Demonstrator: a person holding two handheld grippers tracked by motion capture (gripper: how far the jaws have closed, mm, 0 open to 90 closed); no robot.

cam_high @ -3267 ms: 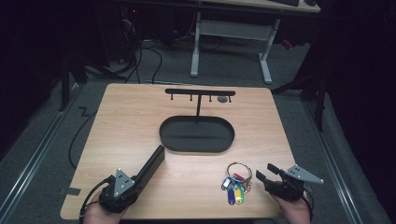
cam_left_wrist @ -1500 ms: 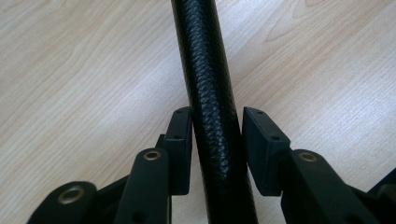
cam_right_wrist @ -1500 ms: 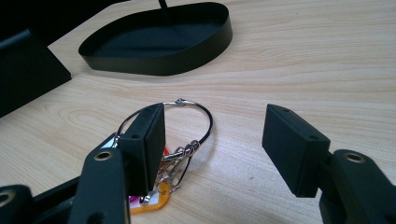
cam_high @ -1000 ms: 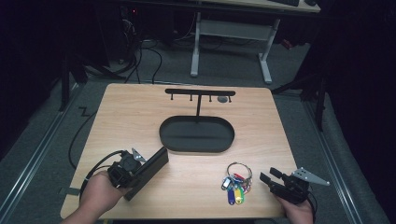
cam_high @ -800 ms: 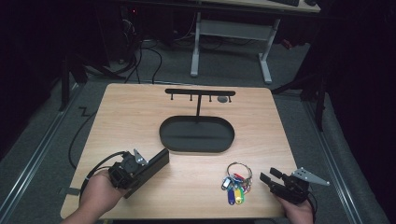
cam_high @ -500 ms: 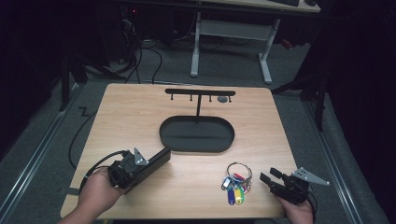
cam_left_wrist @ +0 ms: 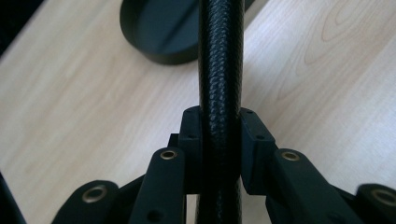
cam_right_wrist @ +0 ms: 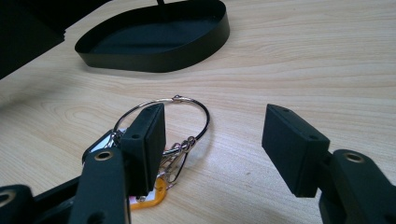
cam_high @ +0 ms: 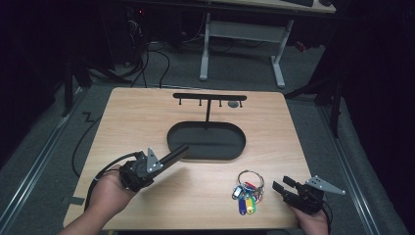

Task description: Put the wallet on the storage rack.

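Observation:
My left gripper [cam_high: 159, 161] is shut on a long black textured case [cam_high: 175, 153] and holds it off the table. The case's far tip points at the black oval tray [cam_high: 215, 144]. In the left gripper view the case [cam_left_wrist: 220, 56] runs edge-on between the two closed pads of my left gripper [cam_left_wrist: 220, 126]. A key ring with coloured tags [cam_high: 249, 192] lies flat near the front edge. My right gripper [cam_high: 283, 185] stands open just right of the key ring. In the right gripper view the key ring [cam_right_wrist: 187, 100] lies partly behind the left pad of my right gripper [cam_right_wrist: 217, 140], and nothing is held.
A thin post rises from the tray to a black bar with small hooks [cam_high: 209, 97]. A grey disc [cam_high: 234, 104] hangs or lies near the bar's right end. The wooden table [cam_high: 137, 122] ends close behind both hands. Dark floor and cables surround it.
The left hand has swung the black case clockwise and carried it closer to the tray. The right gripper drew back slightly to the right at first, then stayed still and open.

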